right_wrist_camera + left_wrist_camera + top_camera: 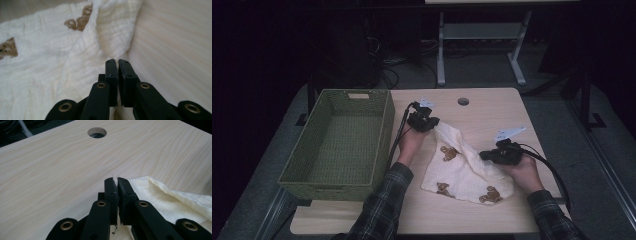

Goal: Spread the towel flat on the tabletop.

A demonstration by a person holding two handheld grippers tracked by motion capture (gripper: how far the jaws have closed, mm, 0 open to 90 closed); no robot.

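Gaping green basket (337,142) — nothing inside

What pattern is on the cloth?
The cloth is cream with small brown bears, clearest in the high view.

The high view is dim, its top and side edges nearly black; only the table (492,107) and cloth (464,172) catch soft light. Both gripper views are brighter and evenly lit, with no glare. The right gripper view is streaked with blur at right
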